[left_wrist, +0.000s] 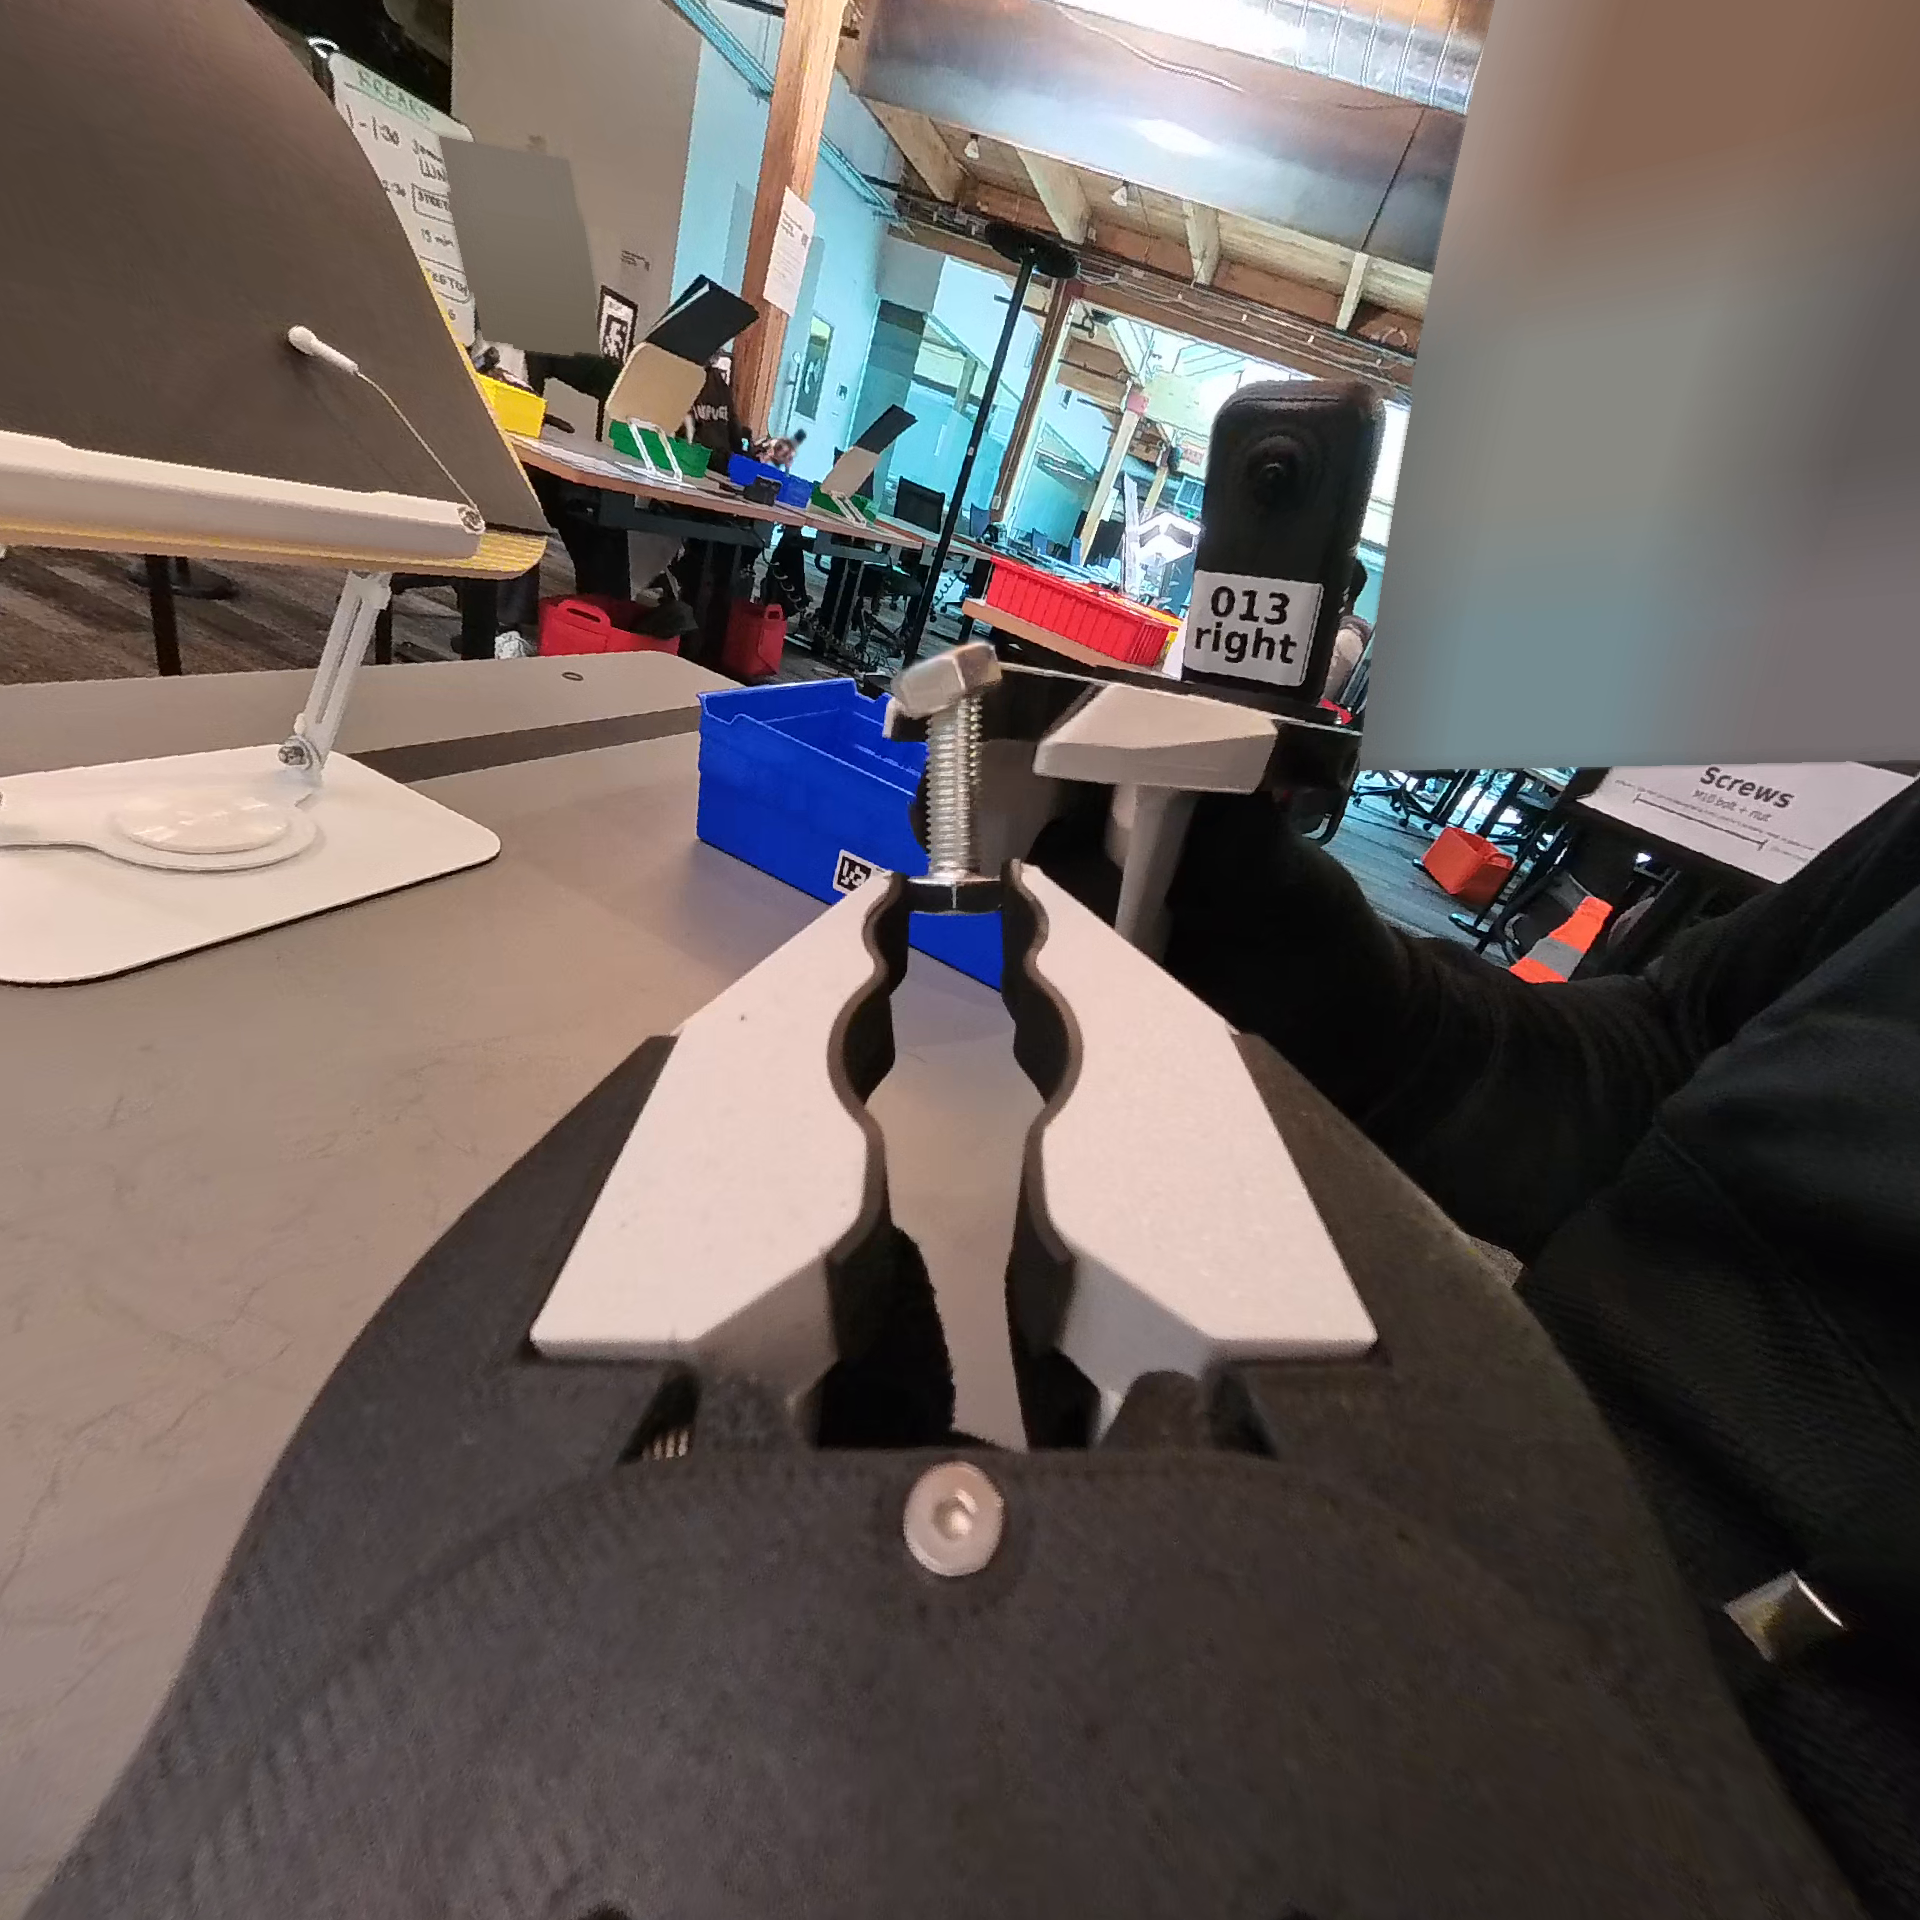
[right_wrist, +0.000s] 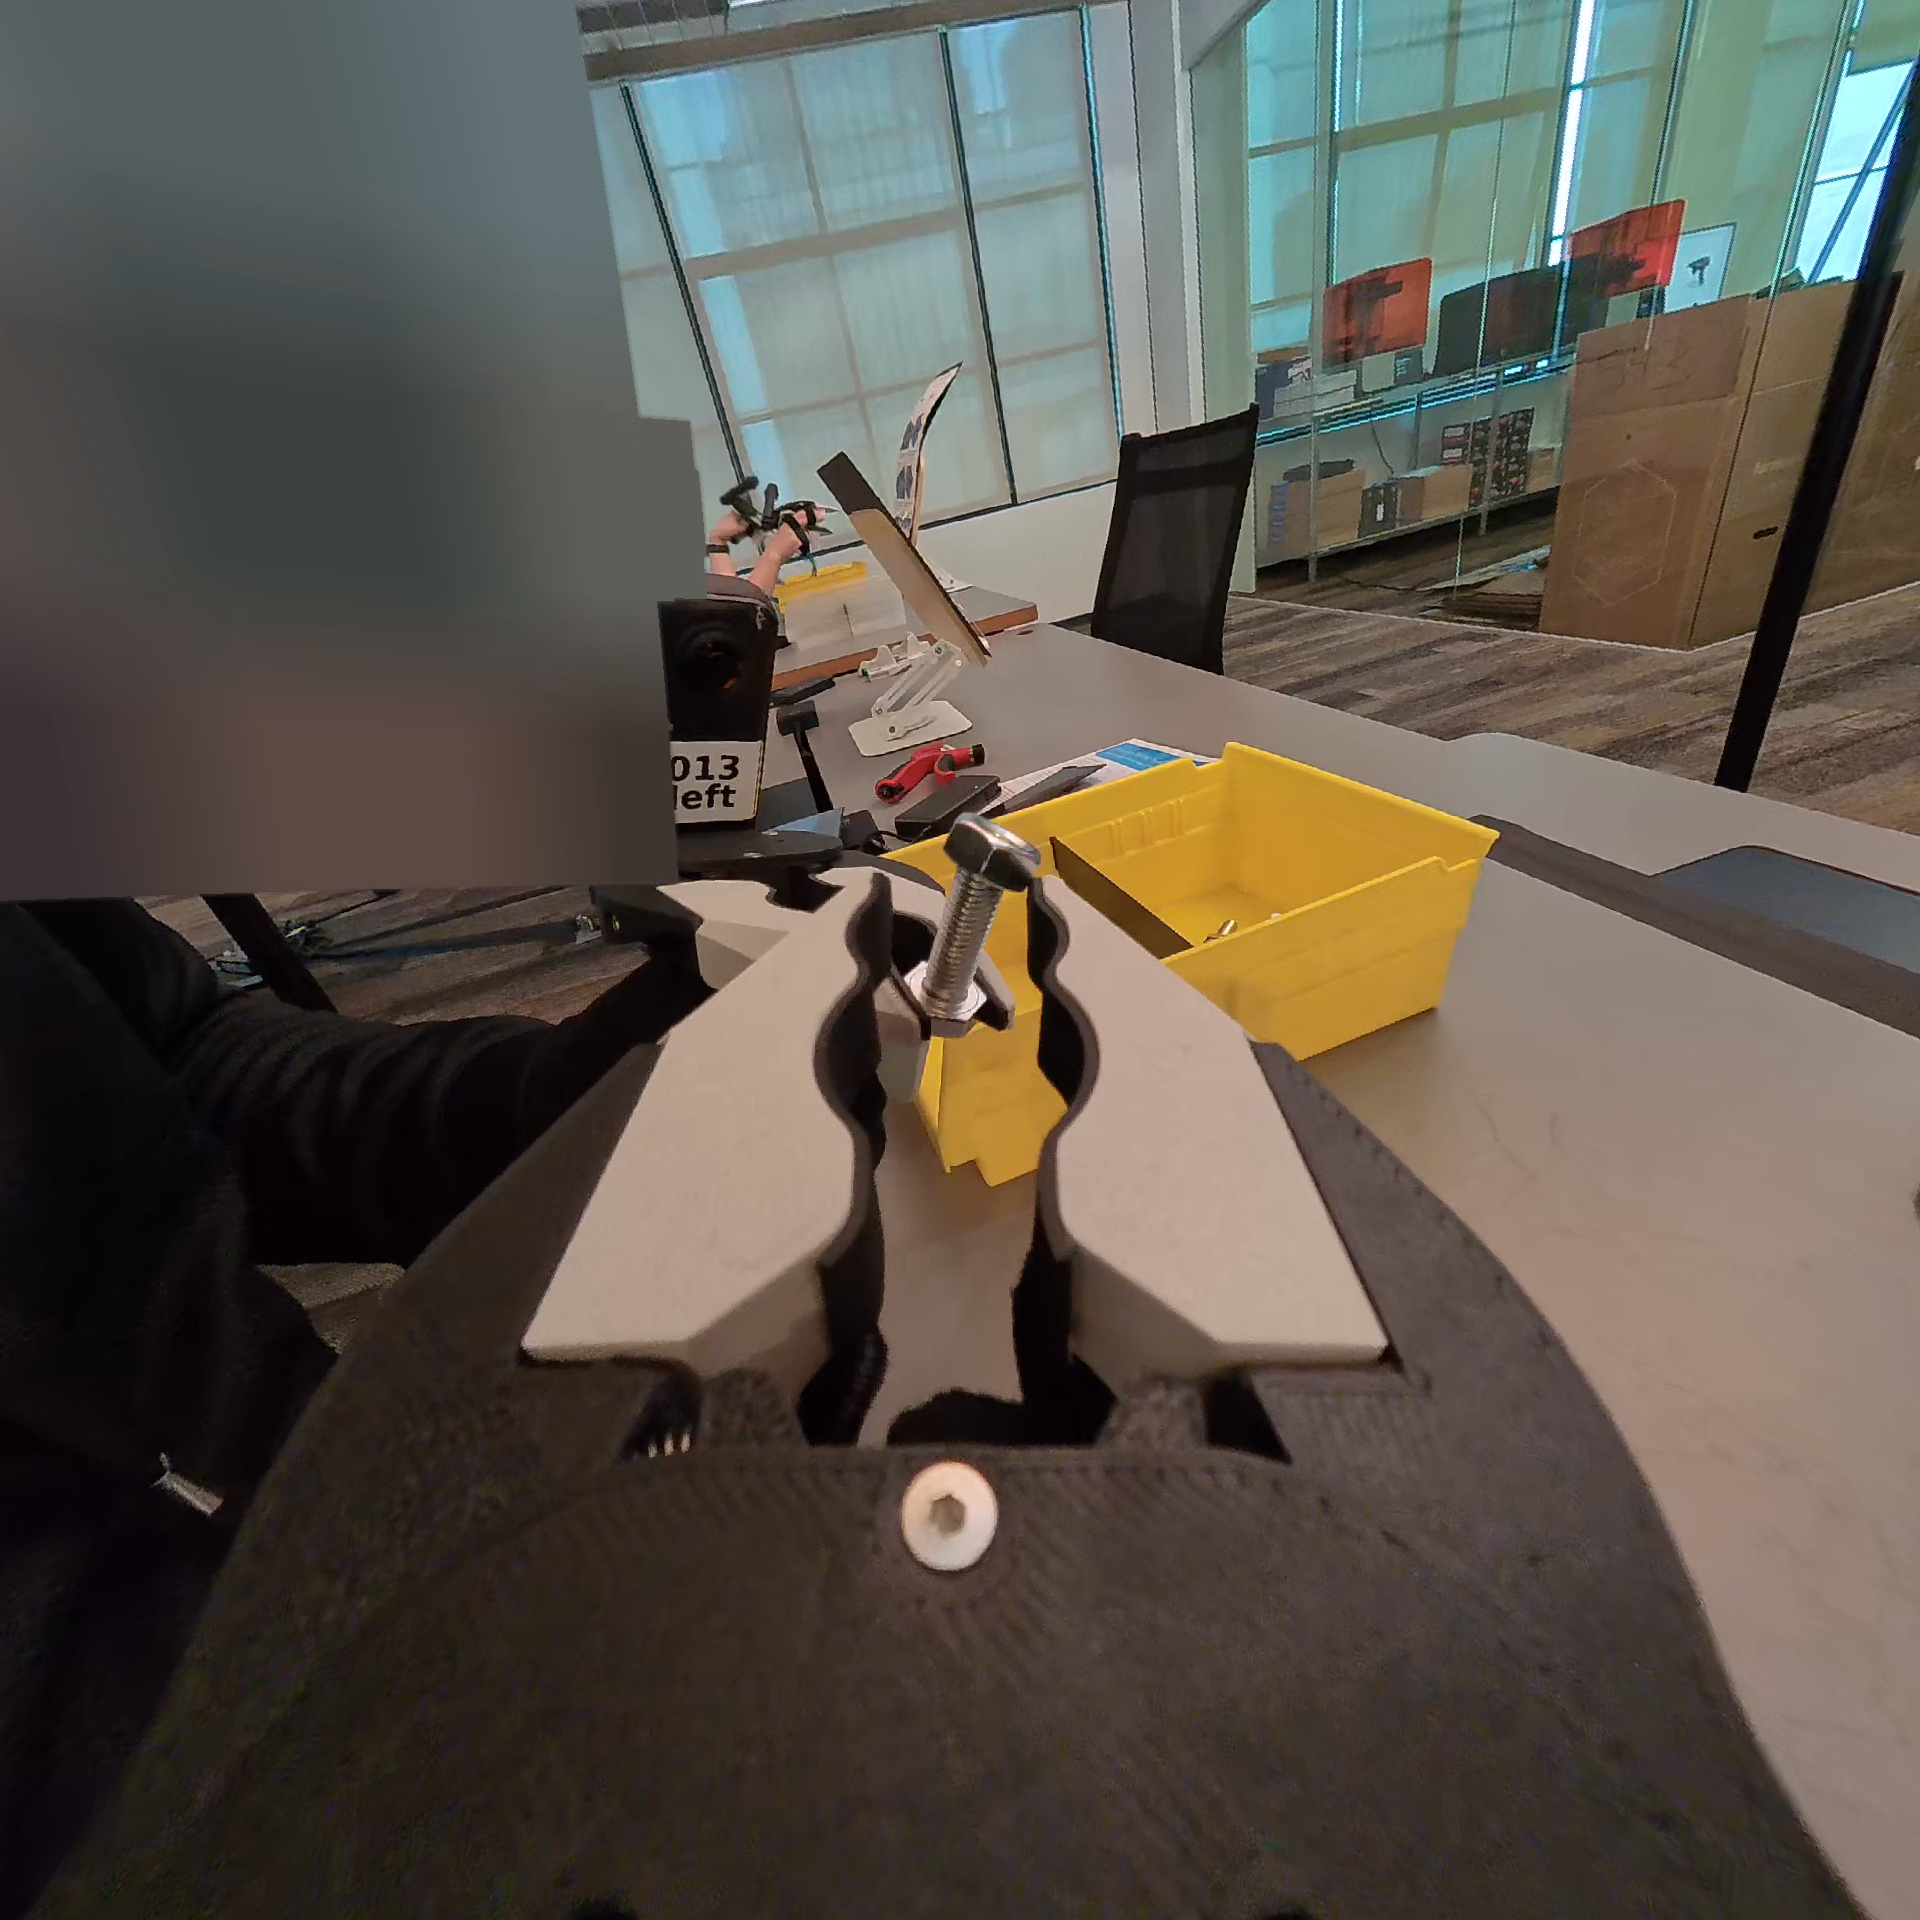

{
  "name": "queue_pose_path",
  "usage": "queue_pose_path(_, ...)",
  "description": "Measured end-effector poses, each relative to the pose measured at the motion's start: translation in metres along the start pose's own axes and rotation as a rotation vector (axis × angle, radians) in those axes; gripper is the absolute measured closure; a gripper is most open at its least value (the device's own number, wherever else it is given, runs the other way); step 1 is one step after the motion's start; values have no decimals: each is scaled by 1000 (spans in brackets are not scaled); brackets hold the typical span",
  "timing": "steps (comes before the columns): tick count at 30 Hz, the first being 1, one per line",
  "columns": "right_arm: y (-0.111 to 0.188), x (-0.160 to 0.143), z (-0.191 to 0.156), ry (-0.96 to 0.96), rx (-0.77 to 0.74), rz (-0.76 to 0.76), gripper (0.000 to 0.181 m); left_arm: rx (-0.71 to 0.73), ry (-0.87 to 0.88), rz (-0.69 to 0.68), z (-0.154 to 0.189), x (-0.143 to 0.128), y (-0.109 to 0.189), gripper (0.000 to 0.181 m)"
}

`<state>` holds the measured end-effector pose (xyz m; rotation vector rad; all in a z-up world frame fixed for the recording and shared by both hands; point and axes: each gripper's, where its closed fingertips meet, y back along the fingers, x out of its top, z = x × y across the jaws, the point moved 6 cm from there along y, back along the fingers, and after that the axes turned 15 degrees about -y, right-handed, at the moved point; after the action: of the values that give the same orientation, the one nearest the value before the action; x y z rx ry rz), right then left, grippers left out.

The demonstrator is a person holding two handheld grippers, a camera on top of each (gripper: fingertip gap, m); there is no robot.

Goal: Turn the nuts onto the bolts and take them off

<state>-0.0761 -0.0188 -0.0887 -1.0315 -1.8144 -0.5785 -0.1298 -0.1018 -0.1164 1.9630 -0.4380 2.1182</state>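
Note:
A silver hex bolt [left_wrist: 953, 774] stands head-up, threaded into a nut [left_wrist: 951, 896]. My left gripper [left_wrist: 954, 902] is shut on the nut at its fingertips. In the right wrist view the bolt [right_wrist: 964, 935] leans between the tips of my right gripper [right_wrist: 958, 914], with the nut [right_wrist: 951, 1006] below. The jaws stand a little apart on either side of the shaft, with gaps showing. A left-gripper finger [right_wrist: 899, 1049] shows under the nut. The right gripper's fingers [left_wrist: 1148, 743] show behind the bolt in the left wrist view.
A blue bin [left_wrist: 790, 769] sits on the grey table [left_wrist: 312, 1091] behind the bolt. A yellow bin [right_wrist: 1299, 935] with a few small parts sits ahead of the right gripper. A white tablet stand [left_wrist: 208, 862] is at the left. A person's black sleeve [left_wrist: 1455, 1039] is at the right. My two grippers' fingertips are within a few centimetres of each other.

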Motion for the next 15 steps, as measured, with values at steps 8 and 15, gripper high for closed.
queue_pose_path(8,1,0,-1,6,0,-3,157,3,-3,1,0,0,0,166)
queue_pose_path(15,1,-1,-1,7,2,-3,157,3,-5,3,-1,1,0,166)
